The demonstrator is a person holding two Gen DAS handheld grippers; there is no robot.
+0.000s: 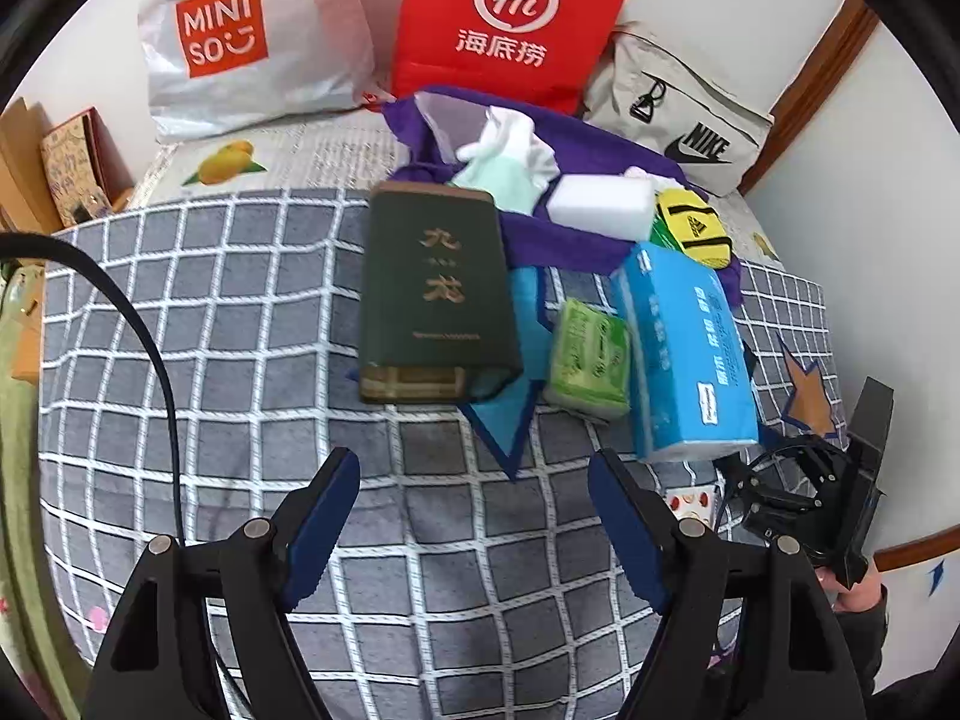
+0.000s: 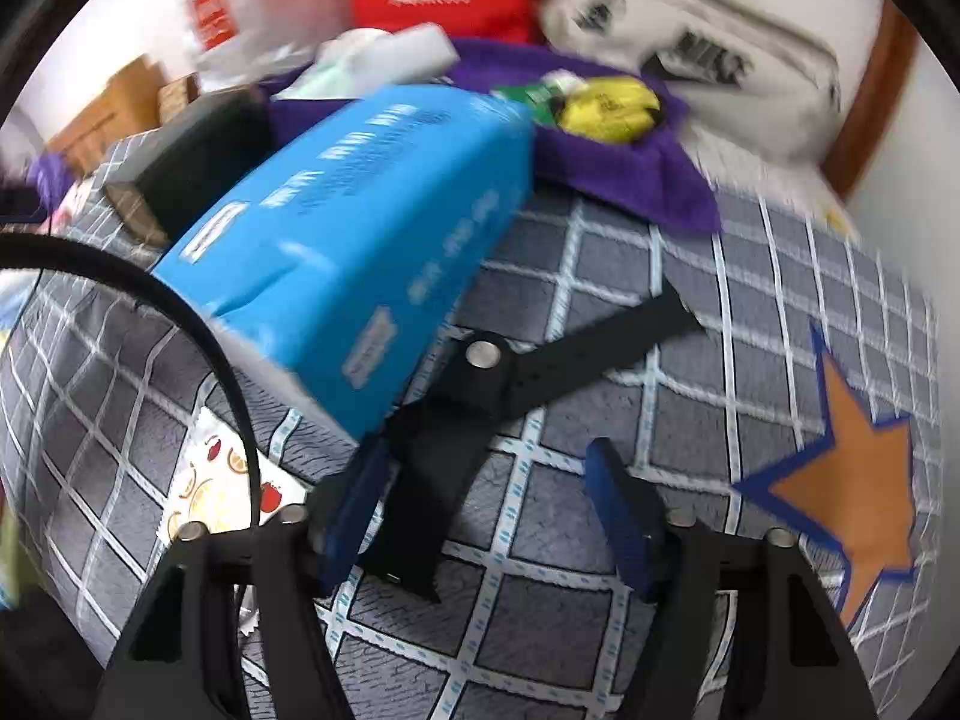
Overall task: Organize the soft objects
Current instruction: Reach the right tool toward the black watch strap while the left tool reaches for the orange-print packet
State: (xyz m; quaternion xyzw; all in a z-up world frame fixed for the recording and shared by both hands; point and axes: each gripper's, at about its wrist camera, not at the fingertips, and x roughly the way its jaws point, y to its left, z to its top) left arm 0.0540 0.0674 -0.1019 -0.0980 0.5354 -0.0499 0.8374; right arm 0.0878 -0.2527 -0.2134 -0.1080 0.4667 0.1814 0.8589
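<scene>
Both tongs, left (image 1: 474,516) and right (image 2: 489,510), gape apart; bags read MINISO (image 1: 222,36) and NIKE (image 1: 690,120).

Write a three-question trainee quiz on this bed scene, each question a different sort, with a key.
1. True or false: the left gripper is shut on the dark green book.
2. Multiple choice: the white sponge block rests on (A) the purple cloth, (B) the red Haidilao bag, (C) the Nike bag.
3. Fill in: between the book and the blue tissue pack lies a small ____ tissue pack.

Key: 1 false, it is open and holds nothing; 2 A; 3 green.
</scene>
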